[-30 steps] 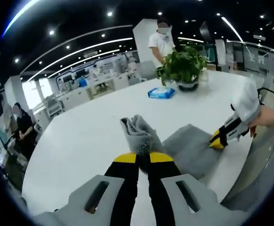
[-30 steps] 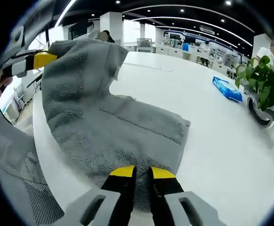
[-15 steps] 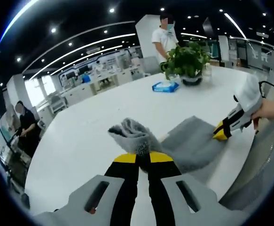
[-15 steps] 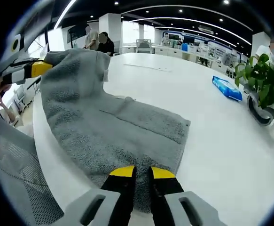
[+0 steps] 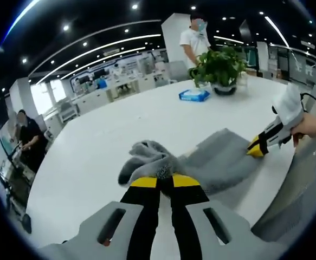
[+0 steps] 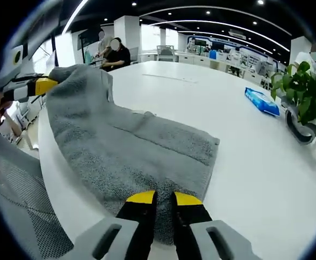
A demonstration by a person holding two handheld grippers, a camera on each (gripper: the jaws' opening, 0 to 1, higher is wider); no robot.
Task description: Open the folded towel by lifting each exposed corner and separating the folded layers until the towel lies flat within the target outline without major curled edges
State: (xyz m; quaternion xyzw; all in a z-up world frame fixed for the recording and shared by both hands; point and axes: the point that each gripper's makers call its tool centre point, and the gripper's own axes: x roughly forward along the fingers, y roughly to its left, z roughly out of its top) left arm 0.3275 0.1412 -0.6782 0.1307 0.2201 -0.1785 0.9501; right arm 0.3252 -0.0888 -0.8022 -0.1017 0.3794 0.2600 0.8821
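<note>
Left gripper view: left gripper (image 5: 165,181), fingers closed on a bunched corner of the grey towel (image 5: 214,162), which stretches right along the desk (image 5: 120,135) edge.

Right gripper view: right gripper (image 6: 165,198) pinches the towel (image 6: 136,157) near edge; lifted corner lies far left.

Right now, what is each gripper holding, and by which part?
Both hold the grey towel. The left gripper pinches a bunched corner lifted off the white table; the right gripper is shut on the near edge.

Left claw (image 5: 165,181) clamped on bunched grey towel (image 5: 212,162) corner, right claw (image 5: 253,150) pinching far edge, white table (image 5: 120,135)
</note>
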